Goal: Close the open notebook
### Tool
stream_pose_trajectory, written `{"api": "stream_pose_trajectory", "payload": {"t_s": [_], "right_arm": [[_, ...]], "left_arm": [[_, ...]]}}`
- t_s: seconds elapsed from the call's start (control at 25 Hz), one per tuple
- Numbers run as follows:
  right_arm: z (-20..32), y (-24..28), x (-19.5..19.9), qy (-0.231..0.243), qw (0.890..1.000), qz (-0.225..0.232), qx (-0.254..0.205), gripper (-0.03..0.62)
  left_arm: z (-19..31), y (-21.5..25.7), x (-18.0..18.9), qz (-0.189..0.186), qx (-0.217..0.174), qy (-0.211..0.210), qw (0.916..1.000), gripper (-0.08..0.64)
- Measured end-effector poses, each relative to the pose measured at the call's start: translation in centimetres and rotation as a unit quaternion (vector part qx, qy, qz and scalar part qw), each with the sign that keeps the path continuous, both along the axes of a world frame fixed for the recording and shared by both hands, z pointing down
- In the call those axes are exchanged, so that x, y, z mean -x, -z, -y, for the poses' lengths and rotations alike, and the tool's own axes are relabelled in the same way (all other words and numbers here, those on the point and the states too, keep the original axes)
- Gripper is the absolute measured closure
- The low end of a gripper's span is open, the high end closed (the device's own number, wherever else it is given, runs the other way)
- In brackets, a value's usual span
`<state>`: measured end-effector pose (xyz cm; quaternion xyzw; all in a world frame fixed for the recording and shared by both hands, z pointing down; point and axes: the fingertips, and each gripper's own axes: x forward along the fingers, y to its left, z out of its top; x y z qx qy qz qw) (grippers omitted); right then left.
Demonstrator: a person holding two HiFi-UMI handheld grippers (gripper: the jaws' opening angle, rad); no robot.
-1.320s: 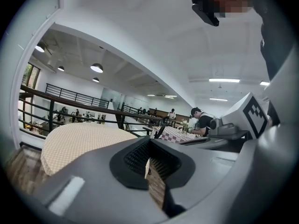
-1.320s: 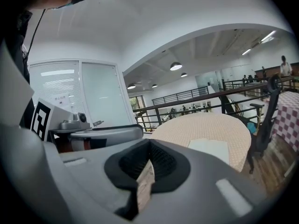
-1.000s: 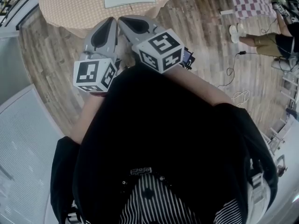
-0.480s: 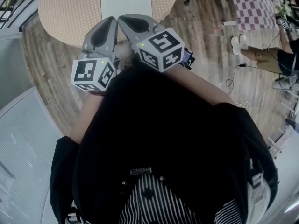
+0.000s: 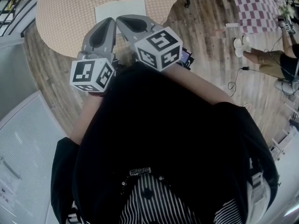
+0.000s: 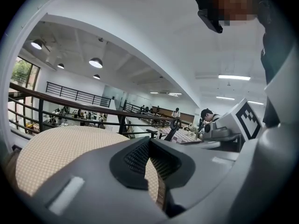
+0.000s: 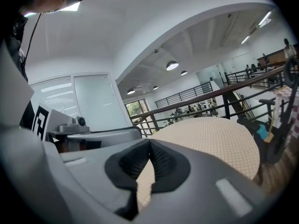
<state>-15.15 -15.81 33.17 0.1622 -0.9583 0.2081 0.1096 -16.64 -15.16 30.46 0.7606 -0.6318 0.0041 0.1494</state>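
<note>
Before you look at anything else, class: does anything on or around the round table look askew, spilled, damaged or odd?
Nothing stands out. The notebook lies flat on the table, with nothing spilled around it. The left gripper and right gripper are shut and empty.

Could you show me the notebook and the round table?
notebook [image 5: 120, 9], head view, middle of its pale surface.
round table [image 5: 60, 17], head view, bare dotted cloth left of the notebook.

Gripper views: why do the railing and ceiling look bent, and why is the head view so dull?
Left gripper view: the wide-angle lens bows the railing and blacks out the corners; a ceiling lamp glares. Right gripper view: same bending and dark corners. Head view: dim, washed-out colour; the white notebook stands out.
</note>
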Motion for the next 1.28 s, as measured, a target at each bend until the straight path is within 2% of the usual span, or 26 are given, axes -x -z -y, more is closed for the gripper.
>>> {"api": "stream_pose_trajectory", "payload": {"t_s": [0.24, 0.44, 0.6, 0.88, 1.08, 1.28], "right_arm": [[2.0, -1.0, -0.1, -0.008, 1.0, 0.003, 0.007, 0.591], [2.4, -0.3, 1.4, -0.006, 1.0, 0.004, -0.007, 0.591], [3.6, 0.2, 2.4, -0.022, 1.0, -0.002, -0.014, 0.591], [5.8, 0.3, 5.7, -0.056, 0.998, -0.018, -0.011, 0.591], [7.1, 0.0, 8.6, -0.081, 0.996, -0.035, -0.019, 0.591], [6.9, -1.1, 11.5, -0.1, 0.993, -0.058, -0.013, 0.592]], "left_arm": [[1.8, -0.5, -0.4, 0.009, 0.005, -0.011, 0.9999, 0.563], [2.7, -0.3, 1.4, 0.014, 0.007, -0.013, 0.9998, 0.563], [3.9, 0.1, 2.7, -0.016, 0.003, -0.025, 0.9996, 0.563], [5.9, -0.1, 5.8, -0.015, 0.01, -0.066, 0.9976, 0.563], [6.7, -1.5, 8.6, -0.055, 0.027, -0.094, 0.9937, 0.563], [6.9, -2.6, 11.6, -0.073, 0.033, -0.113, 0.9904, 0.562]]}}
